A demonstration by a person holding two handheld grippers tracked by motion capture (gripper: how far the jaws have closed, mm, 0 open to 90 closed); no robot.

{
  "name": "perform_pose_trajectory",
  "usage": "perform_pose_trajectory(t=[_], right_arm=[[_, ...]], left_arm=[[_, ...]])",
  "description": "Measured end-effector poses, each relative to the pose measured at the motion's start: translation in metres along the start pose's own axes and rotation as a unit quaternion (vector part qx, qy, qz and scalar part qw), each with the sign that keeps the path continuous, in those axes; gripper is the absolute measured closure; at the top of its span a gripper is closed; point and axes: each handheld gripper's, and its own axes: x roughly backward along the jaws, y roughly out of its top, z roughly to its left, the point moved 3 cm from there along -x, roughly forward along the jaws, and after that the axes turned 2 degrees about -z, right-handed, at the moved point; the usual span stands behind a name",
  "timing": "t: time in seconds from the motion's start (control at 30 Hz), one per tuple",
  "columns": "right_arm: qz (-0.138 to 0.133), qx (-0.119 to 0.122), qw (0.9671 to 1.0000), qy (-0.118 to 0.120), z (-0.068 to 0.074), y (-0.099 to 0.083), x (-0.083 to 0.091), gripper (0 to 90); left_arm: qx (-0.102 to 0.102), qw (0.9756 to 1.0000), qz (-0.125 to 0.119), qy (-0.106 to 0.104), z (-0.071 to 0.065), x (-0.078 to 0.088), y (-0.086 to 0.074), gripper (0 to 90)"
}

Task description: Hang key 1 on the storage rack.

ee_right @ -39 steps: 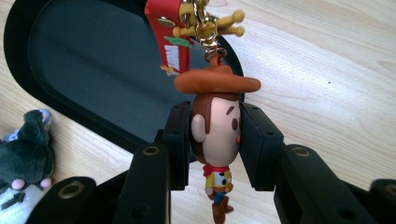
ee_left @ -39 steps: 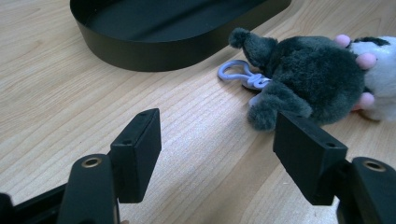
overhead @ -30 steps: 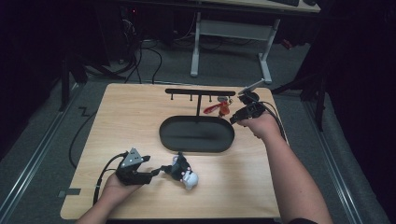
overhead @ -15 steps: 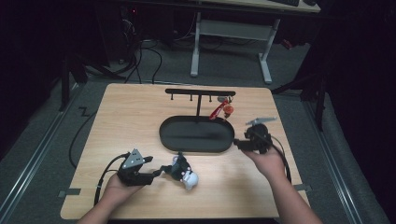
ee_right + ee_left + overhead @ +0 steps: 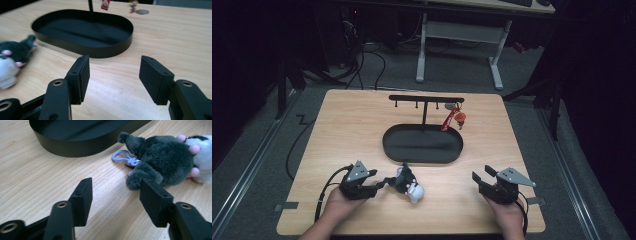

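Observation:
A grey and white plush keychain (image 5: pixel 408 184) (image 5: pixel 165 160) lies on the table in front of the black oval tray (image 5: pixel 423 145), its pale blue clip (image 5: pixel 123 158) on the wood. My left gripper (image 5: pixel 383 183) (image 5: pixel 115 200) stands open just short of the plush, with nothing between its jaws. My right gripper (image 5: pixel 478 179) (image 5: pixel 113 75) is open and empty at the table's near right, facing the tray (image 5: pixel 85 47). A red keychain (image 5: pixel 452 117) hangs from the right end of the black hook rack (image 5: pixel 426 100).
The rack's post rises from the tray's far side. Several hooks on the rack are bare. A small round disc (image 5: pixel 142 11) lies on the wood behind the tray. Bare wood surrounds the tray on the left and right.
My right gripper has come back from the rack's right end to the table's near right corner. The red keychain now hangs on the rack. The left gripper and plush have stayed put.

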Motion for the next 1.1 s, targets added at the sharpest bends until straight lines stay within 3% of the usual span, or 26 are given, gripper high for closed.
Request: perform_pose_trajectory(t=[0.17,0.23,0.33,0.5,0.6,0.67,0.87,1.1], right_arm=[[0.016,-0.015,0.9997,0.009,-0.005,-0.009,-0.004,42.2],[0.009,-0.026,0.9995,0.018,-0.006,-0.007,-0.005,42.4],[0.014,-0.017,0.9996,0.018,-0.003,-0.007,-0.006,43.7],[0.018,-0.015,0.9993,0.030,0.000,-0.007,-0.008,44.1],[0.034,-0.018,0.9987,0.032,0.001,-0.009,-0.011,44.1],[0.032,-0.021,0.9986,0.036,0.001,-0.009,-0.010,44.0],[0.028,-0.024,0.9985,0.040,0.000,-0.008,-0.008,44.1],[0.035,-0.027,0.9978,0.049,0.000,-0.009,-0.009,44.2]], left_arm=[[-0.004,1.0000,-0.001,0.000,-0.002,0.002,-0.002,63.0],[-0.010,0.9999,-0.001,0.011,-0.003,0.004,-0.003,72.2],[-0.014,0.9991,0.000,0.040,-0.003,0.005,-0.003,88.8],[-0.005,0.9985,0.000,0.055,-0.004,0.005,-0.003,89.9],[-0.010,0.9983,0.022,0.052,-0.006,-0.001,-0.005,89.9],[-0.001,0.9982,0.035,0.048,-0.007,-0.006,-0.006,89.8],[-0.014,0.9971,0.052,0.053,-0.016,-0.016,0.003,89.8],[-0.047,0.9964,0.060,0.036,-0.042,-0.035,0.016,89.8]])
